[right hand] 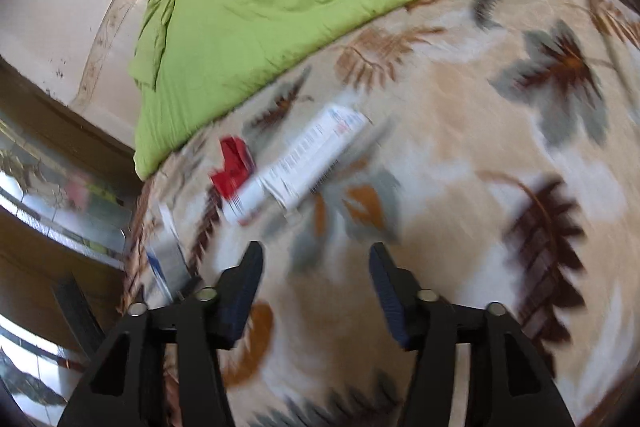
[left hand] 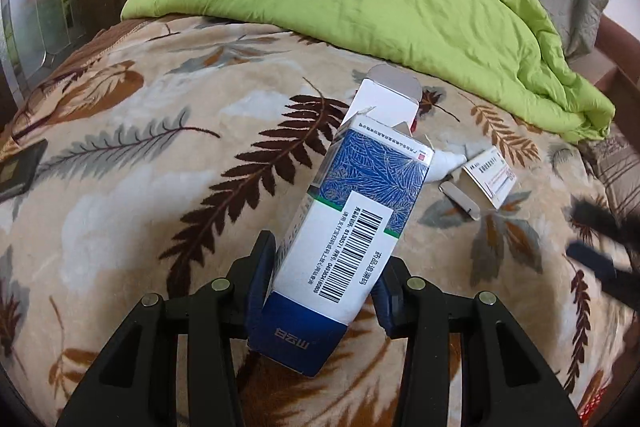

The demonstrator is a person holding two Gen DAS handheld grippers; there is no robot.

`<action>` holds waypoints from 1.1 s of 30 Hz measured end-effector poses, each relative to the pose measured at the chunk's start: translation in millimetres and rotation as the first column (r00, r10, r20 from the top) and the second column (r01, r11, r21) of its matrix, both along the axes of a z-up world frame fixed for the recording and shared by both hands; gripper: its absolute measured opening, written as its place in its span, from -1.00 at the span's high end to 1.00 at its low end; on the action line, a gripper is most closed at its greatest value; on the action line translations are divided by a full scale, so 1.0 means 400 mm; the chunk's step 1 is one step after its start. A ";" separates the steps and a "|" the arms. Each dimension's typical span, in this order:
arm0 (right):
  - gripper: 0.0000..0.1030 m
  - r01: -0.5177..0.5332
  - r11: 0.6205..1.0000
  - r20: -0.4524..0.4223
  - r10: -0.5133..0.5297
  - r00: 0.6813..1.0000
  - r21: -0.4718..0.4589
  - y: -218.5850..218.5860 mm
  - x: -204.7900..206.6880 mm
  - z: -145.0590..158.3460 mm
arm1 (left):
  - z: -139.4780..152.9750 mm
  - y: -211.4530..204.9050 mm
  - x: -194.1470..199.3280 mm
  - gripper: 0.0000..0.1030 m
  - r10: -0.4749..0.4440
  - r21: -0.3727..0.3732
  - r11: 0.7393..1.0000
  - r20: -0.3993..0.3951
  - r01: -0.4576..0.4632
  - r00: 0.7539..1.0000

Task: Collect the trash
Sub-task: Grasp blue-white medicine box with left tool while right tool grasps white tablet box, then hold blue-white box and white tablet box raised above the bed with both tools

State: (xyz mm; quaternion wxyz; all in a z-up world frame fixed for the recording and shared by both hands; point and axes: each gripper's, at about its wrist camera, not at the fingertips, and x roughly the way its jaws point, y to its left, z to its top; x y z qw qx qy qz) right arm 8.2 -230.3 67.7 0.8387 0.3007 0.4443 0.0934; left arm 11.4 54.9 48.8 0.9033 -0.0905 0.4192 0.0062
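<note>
Blue-and-white carton (left hand: 344, 223) pinched in left gripper (left hand: 326, 291) fingers, right gripper (right hand: 316, 291) fingers spread, empty, over leaf-print bed (right hand: 460, 187).

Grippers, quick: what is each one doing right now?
Left gripper: closed on the blue and white box.
Right gripper: open, holding nothing.

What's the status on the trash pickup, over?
Left gripper shut on blue-and-white carton. Right gripper open, empty. White box and red scrap on blanket ahead, unobstructed.

Right-wrist view motion-blurred, white carton (right hand: 316, 157) print unreadable, red scrap (right hand: 232, 167) indistinct
</note>
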 end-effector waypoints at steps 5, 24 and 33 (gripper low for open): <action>-0.27 0.043 0.999 -0.084 -0.045 0.995 -0.020 0.038 0.161 -0.006 | 0.002 0.025 0.009 0.16 0.021 0.036 0.999 0.029 -0.022 0.999; -0.24 -0.044 0.957 -0.144 0.002 0.990 -0.288 0.076 0.226 -0.076 | 0.025 0.021 0.022 0.16 -0.025 0.006 1.000 0.055 0.024 0.998; -0.24 -0.094 0.936 0.017 0.106 0.994 -0.339 0.064 -0.091 -0.021 | 0.043 -0.057 -0.034 0.16 -0.141 0.084 0.988 0.090 0.133 0.986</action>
